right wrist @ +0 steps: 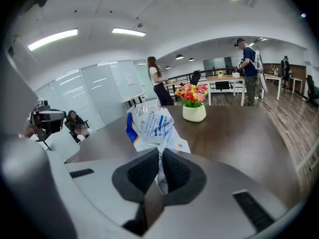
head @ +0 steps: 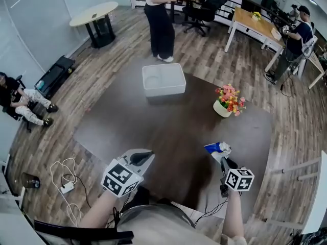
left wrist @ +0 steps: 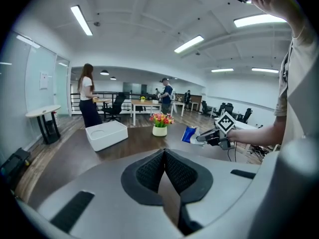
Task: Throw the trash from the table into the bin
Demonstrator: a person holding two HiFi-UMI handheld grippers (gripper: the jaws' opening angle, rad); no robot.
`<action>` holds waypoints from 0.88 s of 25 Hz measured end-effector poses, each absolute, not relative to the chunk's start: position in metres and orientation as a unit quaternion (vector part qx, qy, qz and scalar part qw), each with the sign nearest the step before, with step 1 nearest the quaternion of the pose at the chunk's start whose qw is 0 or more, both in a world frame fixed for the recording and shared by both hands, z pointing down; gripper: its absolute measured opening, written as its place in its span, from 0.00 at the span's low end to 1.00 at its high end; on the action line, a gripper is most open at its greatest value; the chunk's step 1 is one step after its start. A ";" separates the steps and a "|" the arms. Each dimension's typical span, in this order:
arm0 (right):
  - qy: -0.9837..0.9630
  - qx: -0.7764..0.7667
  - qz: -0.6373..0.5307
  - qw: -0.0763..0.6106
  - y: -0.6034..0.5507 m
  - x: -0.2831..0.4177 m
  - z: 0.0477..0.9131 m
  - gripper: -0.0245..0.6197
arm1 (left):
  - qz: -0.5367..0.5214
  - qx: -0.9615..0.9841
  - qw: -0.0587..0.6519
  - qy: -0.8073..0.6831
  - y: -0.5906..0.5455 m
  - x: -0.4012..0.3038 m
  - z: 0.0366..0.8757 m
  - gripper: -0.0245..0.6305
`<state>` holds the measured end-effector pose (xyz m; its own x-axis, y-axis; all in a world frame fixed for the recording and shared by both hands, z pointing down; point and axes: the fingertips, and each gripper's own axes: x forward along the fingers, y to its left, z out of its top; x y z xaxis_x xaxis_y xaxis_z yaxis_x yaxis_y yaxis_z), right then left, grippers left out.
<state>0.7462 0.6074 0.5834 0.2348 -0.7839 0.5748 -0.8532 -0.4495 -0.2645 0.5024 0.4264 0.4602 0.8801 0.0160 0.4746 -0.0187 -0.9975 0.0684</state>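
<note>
Carrying a crumpled wrapper toward the bin.
Keeping the left hand-held gripper closed on nothing, low and aside, probably to leave the way free; aiming for the white open-topped bin well ahead of both; pinching the blue-and-white wrapper by its lower edge in the right hand-held gripper, raised off the tabletop, with the flower pot ahead, slightly right.

Wood-plank floor, round white side table, wooden desk, black office chair, ceiling strip lights, glass partition
</note>
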 end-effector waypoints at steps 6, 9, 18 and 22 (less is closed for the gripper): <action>-0.573 0.759 0.303 0.063 0.553 0.706 0.561 0.08 | 0.236 0.969 0.042 -0.056 0.391 0.446 0.462 0.06; -0.583 0.755 0.294 0.059 0.538 0.684 0.543 0.08 | 0.217 0.973 0.038 -0.066 0.380 0.420 0.448 0.06; -0.608 0.741 0.269 0.090 0.465 0.532 0.520 0.08 | 0.173 0.979 0.053 -0.092 0.316 0.273 0.440 0.06; -0.629 0.726 0.261 0.098 0.418 0.460 0.521 0.08 | 0.165 0.979 0.064 -0.106 0.284 0.207 0.449 0.06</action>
<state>0.4604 0.4176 0.5213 0.0731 -0.8616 0.5022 -0.9641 -0.1900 -0.1857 0.2069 0.2837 0.4491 0.9233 -0.1861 0.3360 -0.2284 -0.9694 0.0905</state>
